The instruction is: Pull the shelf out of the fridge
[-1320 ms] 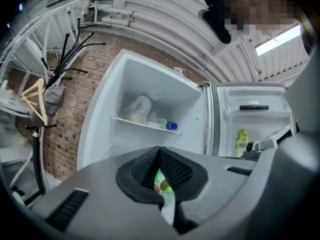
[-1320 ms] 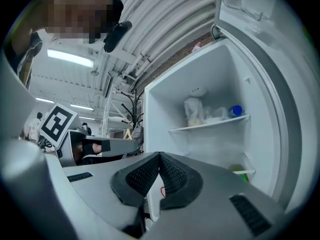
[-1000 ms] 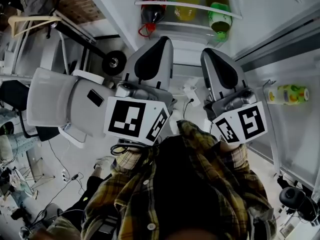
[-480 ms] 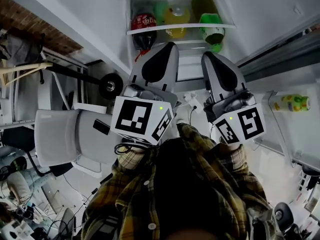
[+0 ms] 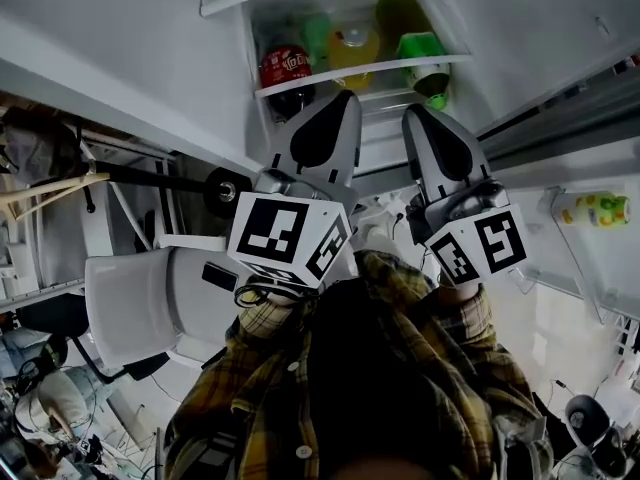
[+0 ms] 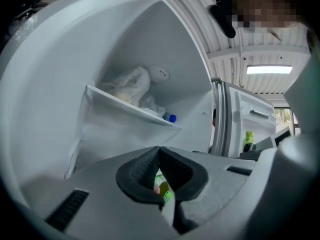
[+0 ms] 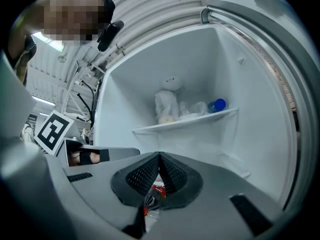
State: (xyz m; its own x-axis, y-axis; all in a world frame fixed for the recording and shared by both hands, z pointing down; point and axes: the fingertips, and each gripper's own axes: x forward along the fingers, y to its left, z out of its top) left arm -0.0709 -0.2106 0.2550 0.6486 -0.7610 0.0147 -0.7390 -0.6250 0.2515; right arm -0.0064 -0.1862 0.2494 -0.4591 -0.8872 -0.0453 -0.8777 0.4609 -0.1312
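The fridge stands open at the top of the head view. Its white shelf (image 5: 362, 73) carries a red-labelled cola bottle (image 5: 286, 67), a yellow bottle (image 5: 352, 48) and a green bottle (image 5: 422, 54). My left gripper (image 5: 341, 98) and right gripper (image 5: 414, 114) point level at the fridge, tips just short of that shelf's front edge. Both are shut with nothing between the pads. A higher shelf (image 6: 131, 107) (image 7: 186, 122) holds plastic bags (image 6: 131, 85) and a blue-capped bottle (image 7: 216, 105). Only slivers of the bottles show behind the shut left gripper (image 6: 159, 150) and right gripper (image 7: 159, 156).
The fridge door (image 5: 560, 118) hangs open at the right, with a yellow-green bottle (image 5: 598, 209) in its rack. A white chair (image 5: 135, 303) and a black wheel (image 5: 226, 190) stand at the left. The person's plaid sleeves (image 5: 400, 298) fill the lower middle.
Both grippers have moved toward the fridge and swung with the head, so the bottle shelf now sits just beyond their tips. Both have stayed shut.
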